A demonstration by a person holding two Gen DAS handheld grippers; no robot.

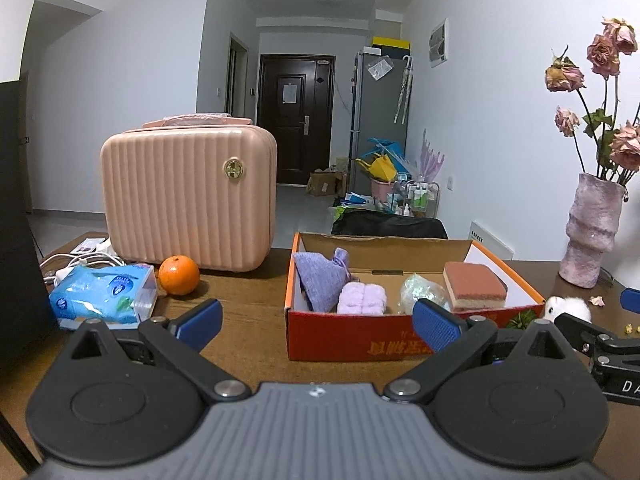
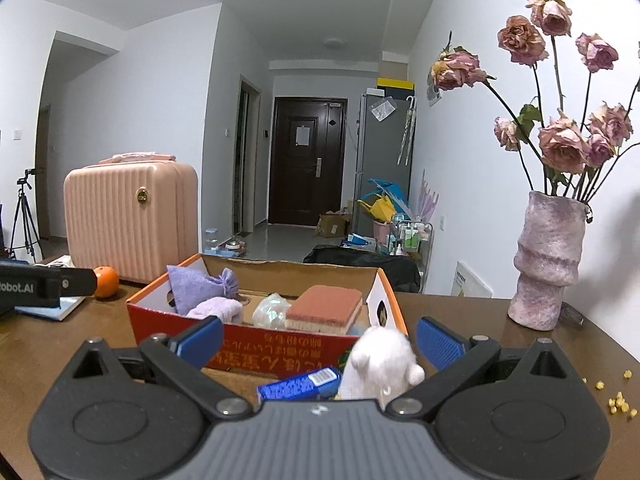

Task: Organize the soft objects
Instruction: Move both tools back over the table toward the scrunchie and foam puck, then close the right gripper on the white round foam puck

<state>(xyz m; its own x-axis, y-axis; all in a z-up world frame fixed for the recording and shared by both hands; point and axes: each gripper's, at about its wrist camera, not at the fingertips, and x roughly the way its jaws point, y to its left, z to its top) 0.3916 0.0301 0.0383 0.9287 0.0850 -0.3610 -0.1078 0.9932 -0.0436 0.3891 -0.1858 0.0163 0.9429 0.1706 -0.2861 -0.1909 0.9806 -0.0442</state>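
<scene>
Left tongs [image 1: 316, 322] level, low over the desk [image 1: 248, 320], pointing straight at the red box [image 1: 360, 336] — blue pads spread wide, nothing between them. The left pad [image 1: 200, 322] sits over bare wood, the right pad [image 1: 434, 328] overlaps the box's front wall in view; touching or not, cannot tell.

Right tongs [image 2: 320, 342] also level and low, spread wide, aimed at the box's front right corner. White plush toy [image 2: 380, 364] sits on the desk between the pads, nearer the right pad [image 2: 440, 346], not gripped — gap visible on both sides. A small blue packet [image 2: 298, 386] lies just left of the toy, close under the tongs body. In the left view the same toy [image 1: 570, 308] shows outside the box, by its right end, with the right tongs [image 1: 600, 340] around it.

Inside the box, left to right: purple drawstring pouch [image 1: 320, 278] leaning on the left wall, folded lilac towel [image 1: 362, 298] just beside it, clear crinkly bag [image 1: 420, 292], orange-topped sponge [image 1: 474, 286] at the right end, tilted.

Left of the box: orange [image 1: 179, 275], blue wipes pack [image 1: 100, 292], white cables [image 1: 80, 262]. Pink ribbed case [image 1: 188, 196] stands upright behind the orange. Right side: pink vase [image 2: 548, 260] with dried roses [image 2: 560, 140]; yellow crumbs [image 2: 618, 402] on the desk near it. Far back — dark door [image 1: 298, 120], grey fridge [image 1: 378, 108]
</scene>
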